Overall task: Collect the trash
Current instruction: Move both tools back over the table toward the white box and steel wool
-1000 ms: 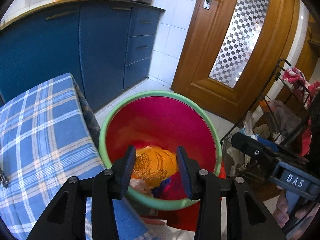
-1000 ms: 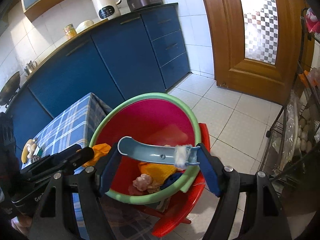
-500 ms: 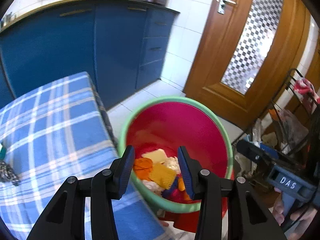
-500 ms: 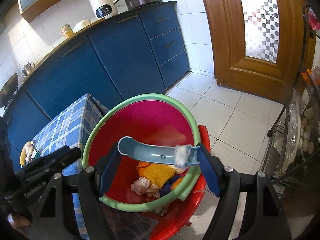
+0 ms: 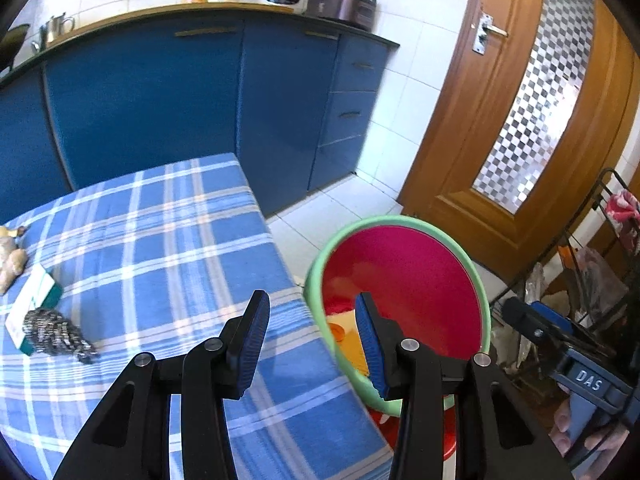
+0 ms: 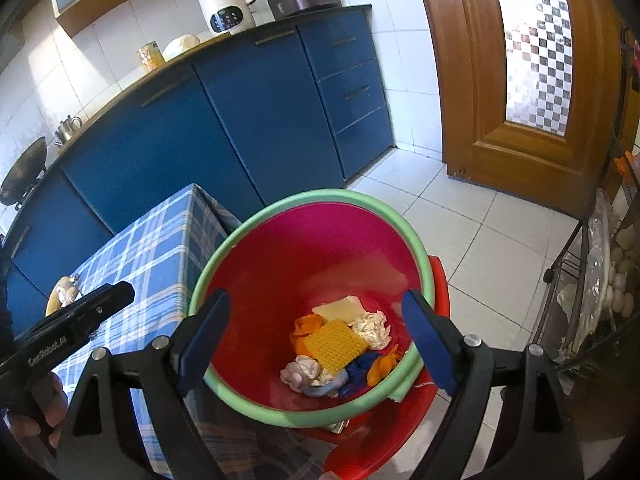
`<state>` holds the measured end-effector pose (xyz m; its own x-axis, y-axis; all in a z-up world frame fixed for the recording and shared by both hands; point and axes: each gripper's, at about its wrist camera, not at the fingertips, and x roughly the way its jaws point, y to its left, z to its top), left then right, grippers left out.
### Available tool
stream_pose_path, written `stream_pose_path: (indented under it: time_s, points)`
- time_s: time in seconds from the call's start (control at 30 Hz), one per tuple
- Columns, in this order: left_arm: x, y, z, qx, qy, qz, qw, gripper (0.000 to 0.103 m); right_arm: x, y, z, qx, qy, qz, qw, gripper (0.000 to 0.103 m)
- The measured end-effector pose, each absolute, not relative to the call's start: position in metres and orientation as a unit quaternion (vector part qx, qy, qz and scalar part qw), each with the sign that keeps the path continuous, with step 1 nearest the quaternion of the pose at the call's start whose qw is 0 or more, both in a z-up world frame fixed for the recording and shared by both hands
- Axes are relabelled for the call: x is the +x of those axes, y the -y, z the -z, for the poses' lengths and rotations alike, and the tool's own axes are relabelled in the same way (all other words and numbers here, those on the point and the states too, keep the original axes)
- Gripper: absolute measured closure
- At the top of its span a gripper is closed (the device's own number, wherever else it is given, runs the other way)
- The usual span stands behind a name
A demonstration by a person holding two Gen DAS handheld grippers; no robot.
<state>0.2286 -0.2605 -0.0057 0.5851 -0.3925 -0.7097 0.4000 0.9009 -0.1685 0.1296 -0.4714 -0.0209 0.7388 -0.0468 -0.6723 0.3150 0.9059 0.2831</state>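
One red plastic bin with a pale green rim (image 6: 408, 236) stands on the white tiled floor (image 6: 472, 240), just beside the right edge of one table under a blue-and-white checked cloth (image 5: 160, 240). The trash lies heaped in the bin's bottom: one yellow waffle-textured sponge (image 6: 335, 345) on top, one crumpled white paper wad (image 6: 372, 328), and orange, blue and pink scraps too tangled to count.

The right gripper (image 6: 316, 340) hangs over the bin; its jaws have just been opening and stand wide, nothing between them. The left gripper (image 5: 312, 340) is partly open and empty, above the table's near right edge.

On the table's left: one steel-wool scourer (image 5: 56, 336) lying on one white-and-green carton (image 5: 32, 300).

Far side: blue cabinets (image 5: 160, 92), one white kettle (image 6: 226, 2), one brown wooden door (image 6: 520, 80).
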Motion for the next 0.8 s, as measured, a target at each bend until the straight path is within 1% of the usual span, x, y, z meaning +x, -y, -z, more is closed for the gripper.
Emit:
stream_pose_path:
  time_s: [0.3,0.6,0.8]
  points:
    - [0.225,0.210,-0.013,-0.013,-0.389,0.182,0.903,0.057,0.118,0.442,-0.003,0.195,-0.326,0.079,0.921,0.016]
    - [0.220,0.139,-0.043,-0.017,-0.373,0.126,0.919,0.057,0.118,0.387,-0.025,0.181,-0.318,0.034,0.930,0.016]
    - [0.221,0.089,-0.052,-0.011,-0.376,0.074,0.924,0.057,0.123,0.345,-0.035,0.169,-0.319,0.001,0.933,0.016]
